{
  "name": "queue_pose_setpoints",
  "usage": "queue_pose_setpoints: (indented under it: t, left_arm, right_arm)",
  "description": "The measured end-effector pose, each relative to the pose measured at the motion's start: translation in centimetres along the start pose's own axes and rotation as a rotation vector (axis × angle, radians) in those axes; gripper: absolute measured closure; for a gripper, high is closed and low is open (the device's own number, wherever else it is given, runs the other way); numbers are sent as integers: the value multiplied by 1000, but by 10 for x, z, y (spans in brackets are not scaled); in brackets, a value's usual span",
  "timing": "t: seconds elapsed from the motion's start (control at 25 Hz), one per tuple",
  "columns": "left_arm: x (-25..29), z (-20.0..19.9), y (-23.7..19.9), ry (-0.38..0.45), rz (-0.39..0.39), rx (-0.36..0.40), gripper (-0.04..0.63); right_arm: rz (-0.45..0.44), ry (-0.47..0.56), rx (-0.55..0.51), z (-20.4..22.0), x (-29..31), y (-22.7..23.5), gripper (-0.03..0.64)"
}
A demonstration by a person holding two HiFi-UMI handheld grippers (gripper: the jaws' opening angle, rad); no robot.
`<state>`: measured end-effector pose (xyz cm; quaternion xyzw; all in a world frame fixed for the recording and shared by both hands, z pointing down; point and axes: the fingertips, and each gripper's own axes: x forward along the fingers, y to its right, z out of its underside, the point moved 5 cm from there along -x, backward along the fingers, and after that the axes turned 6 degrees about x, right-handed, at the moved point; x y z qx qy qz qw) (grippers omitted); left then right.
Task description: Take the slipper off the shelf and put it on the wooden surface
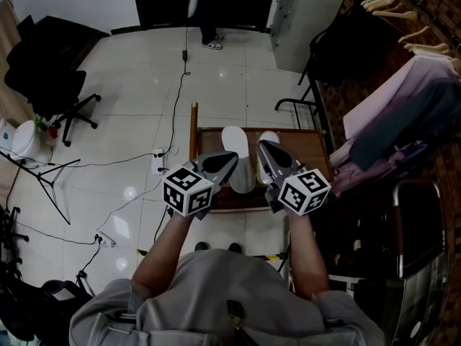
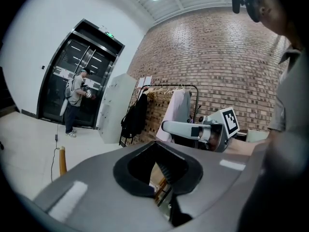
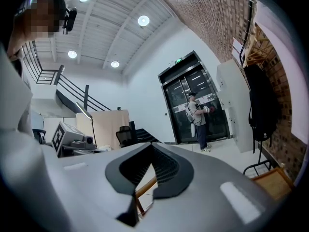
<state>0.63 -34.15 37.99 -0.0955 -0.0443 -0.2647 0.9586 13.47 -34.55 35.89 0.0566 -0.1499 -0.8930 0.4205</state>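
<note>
From the head view, both grippers are held low over a brown wooden board (image 1: 302,144) with a raised post at its left back corner. The left gripper (image 1: 229,158) has its jaws brought together to one point and carries nothing. The right gripper (image 1: 263,147) is the same: pressed closed and empty. Between their tips lies a white slipper (image 1: 239,166), lengthwise on the board. A second white slipper (image 1: 269,136) is just beside it, partly covered by the right gripper. Open room is on the left and behind the board, where the tiled floor (image 1: 238,78) has only a thin cable (image 1: 177,96) and, well apart, a black office chair (image 1: 45,72). The right edge is tight — hanging clothes (image 1: 403,114) reach close to the board there.

In the left gripper view, the left gripper (image 2: 155,143) has its two grey jaws meeting at the tip. Through the dark hollow behind it only a bit of wood shows. The right gripper (image 2: 165,126) is alongside, level and also closed. A person (image 2: 74,103) stands far off at the glass doors.

In the right gripper view, the right gripper (image 3: 152,145) has its jaws together with no thing between them — a wooden rail (image 3: 145,188) shows through the hollow. The floor towards the doors is free.
</note>
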Motion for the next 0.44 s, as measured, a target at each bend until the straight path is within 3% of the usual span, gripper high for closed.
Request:
queue_pose_setpoints:
  t: [0.44]
  left_arm:
    - [2,1,-2,0,11,0,607]
  right_arm:
    - [-6,3,-2,-3,3,0,618]
